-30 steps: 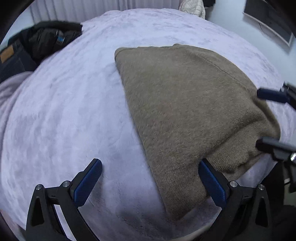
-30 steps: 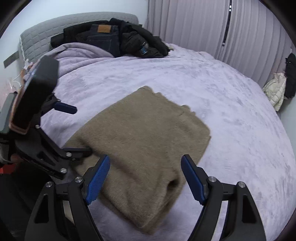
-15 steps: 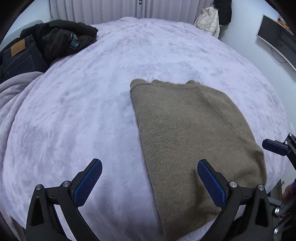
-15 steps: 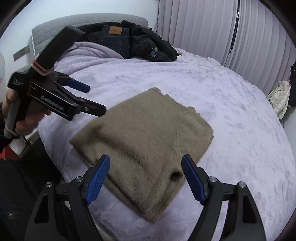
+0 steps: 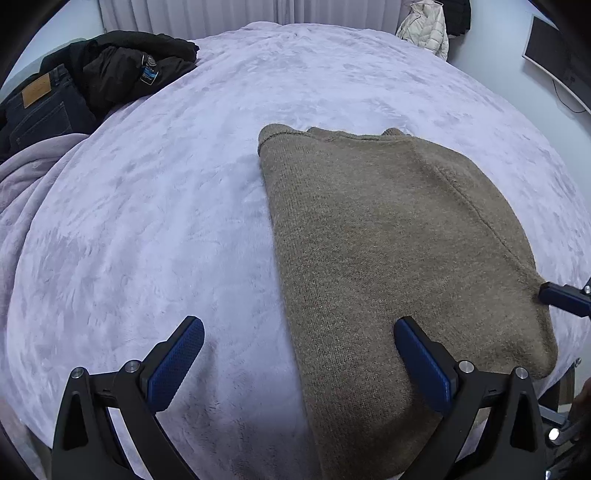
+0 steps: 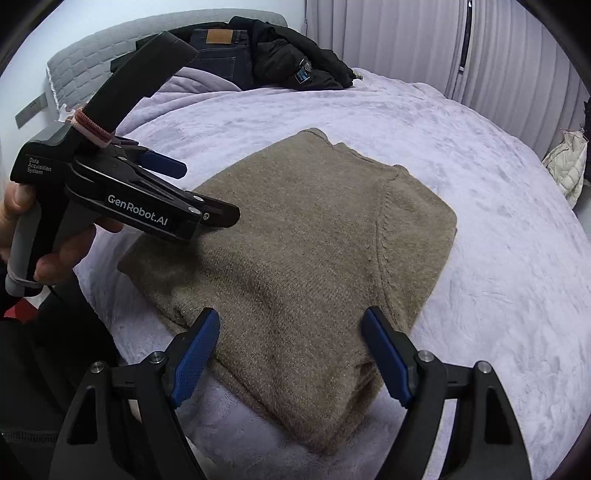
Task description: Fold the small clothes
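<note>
A folded brown knitted sweater (image 5: 391, 240) lies flat on the lilac bed cover (image 5: 166, 221); it also shows in the right wrist view (image 6: 314, 236). My left gripper (image 5: 299, 358) is open and empty, held above the sweater's near left edge; it also shows in the right wrist view (image 6: 195, 192). My right gripper (image 6: 291, 354) is open and empty above the sweater's near edge. One of its blue fingertips (image 5: 561, 297) shows at the sweater's right corner in the left wrist view.
A pile of dark clothes, a black jacket (image 5: 129, 70) and jeans (image 5: 40, 107), lies at the head of the bed (image 6: 280, 55). A white padded jacket (image 5: 424, 26) sits beyond the far side. Curtains (image 6: 461, 48) hang behind. The bed edge is close below both grippers.
Both grippers have pulled back and up from the sweater. The left gripper, low at its edge a second ago, now hovers above it. The sweater lies still.
</note>
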